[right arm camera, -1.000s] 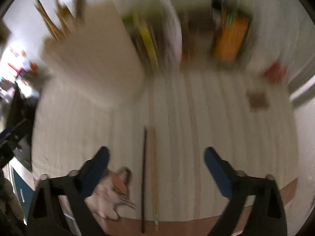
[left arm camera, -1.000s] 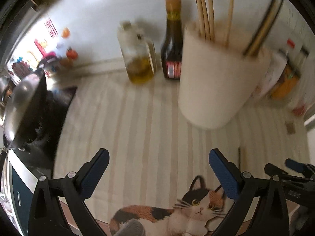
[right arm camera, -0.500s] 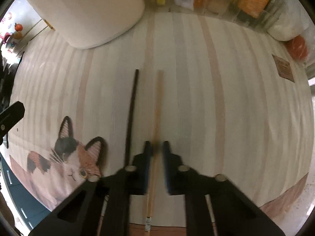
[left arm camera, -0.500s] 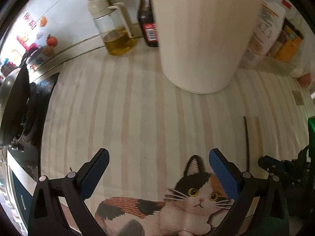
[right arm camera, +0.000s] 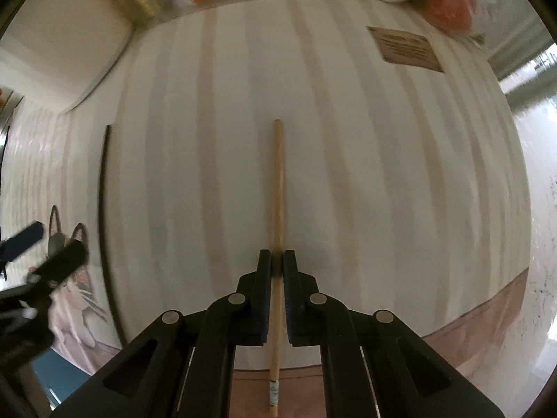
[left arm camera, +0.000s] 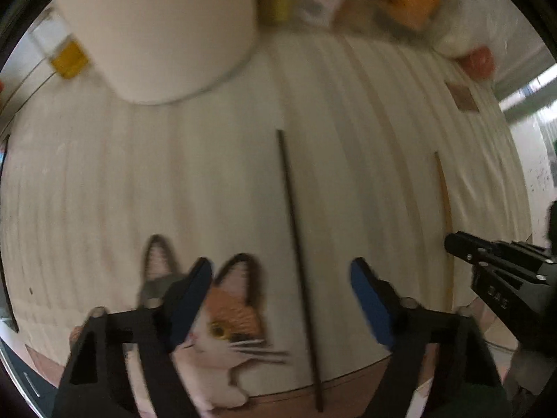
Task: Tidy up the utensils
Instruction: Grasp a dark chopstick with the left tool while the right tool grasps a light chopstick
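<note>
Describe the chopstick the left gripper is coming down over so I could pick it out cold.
On the striped mat, right of the printed cat, lies a thin dark chopstick between the closing jaws of the left gripper. Its neighbour, the light wooden chopstick, is pale and clamped in the right gripper.

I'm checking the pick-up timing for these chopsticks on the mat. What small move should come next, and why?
Probably finish closing the left hand-held gripper on the dark chopstick. Its jaws are closing with that stick lying between them, pads not yet touching it. The right hand-held gripper is already shut on the wooden chopstick, which lies flat on the mat, so the lift can wait.
</note>
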Demonstrator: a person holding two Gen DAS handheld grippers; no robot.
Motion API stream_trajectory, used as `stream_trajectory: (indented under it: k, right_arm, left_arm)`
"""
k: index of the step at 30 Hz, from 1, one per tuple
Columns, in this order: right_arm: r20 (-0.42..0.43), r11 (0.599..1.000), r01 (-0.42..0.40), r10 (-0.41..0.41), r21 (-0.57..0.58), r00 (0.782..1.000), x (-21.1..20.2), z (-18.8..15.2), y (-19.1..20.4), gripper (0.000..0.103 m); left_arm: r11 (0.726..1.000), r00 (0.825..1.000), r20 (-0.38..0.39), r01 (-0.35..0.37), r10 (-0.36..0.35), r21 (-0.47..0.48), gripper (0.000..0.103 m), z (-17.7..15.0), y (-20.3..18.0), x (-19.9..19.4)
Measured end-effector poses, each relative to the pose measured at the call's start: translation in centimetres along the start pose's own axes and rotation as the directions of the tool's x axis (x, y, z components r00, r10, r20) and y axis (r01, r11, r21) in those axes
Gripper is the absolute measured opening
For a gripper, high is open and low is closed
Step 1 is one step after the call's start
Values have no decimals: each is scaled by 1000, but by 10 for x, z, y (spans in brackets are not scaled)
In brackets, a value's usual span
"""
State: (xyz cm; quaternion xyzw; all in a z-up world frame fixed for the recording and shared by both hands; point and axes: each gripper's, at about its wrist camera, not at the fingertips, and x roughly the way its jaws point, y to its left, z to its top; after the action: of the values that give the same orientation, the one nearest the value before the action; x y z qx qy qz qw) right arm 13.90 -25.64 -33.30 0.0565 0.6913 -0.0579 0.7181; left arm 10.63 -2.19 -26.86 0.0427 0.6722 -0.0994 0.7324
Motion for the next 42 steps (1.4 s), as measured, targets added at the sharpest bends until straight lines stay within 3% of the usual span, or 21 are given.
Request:
stream_trajectory:
  k: [8, 10, 17, 22, 30, 33, 38, 42]
  right_arm:
    - [2, 1000, -4, 4, -3, 1000, 4, 1, -20, 7]
    - [5, 1000, -3, 3, -7, 1000, 0, -3, -3, 7]
    - [13, 998, -46, 47, -44, 999, 4, -10, 27, 7]
    - [3, 992, -85, 86, -96, 996, 5, -8, 58, 7]
    - [-32, 990, -107, 104, -93, 994, 8, 10, 62, 7]
    - [-39, 991, -116, 113, -68, 993, 13, 26, 55, 7]
    - [-39, 994, -97, 95, -46, 995, 8, 33, 45, 8]
    - [-34, 995, -93, 92, -29, 995, 8, 46, 45, 12]
  left_arm:
    - [997, 998, 12, -70, 70, 25, 18, 5, -11, 10]
    - [997, 997, 13, -74, 74, 14, 6, 5, -2, 7]
    - [989, 988, 20, -150, 150, -13, 5, 0, 44, -2]
    - [986, 987, 9, -161, 162, -42, 4, -5, 68, -9]
    - [991, 996, -25, -91, 89, -94, 5, -9, 85, -11]
    - [993, 998, -36, -56, 52, -107, 13, -8, 106, -7]
    - [994, 999, -47, -26, 22, -106, 34, 3, 104, -2]
    - [994, 998, -39, -44, 40, -97, 34, 7, 97, 0]
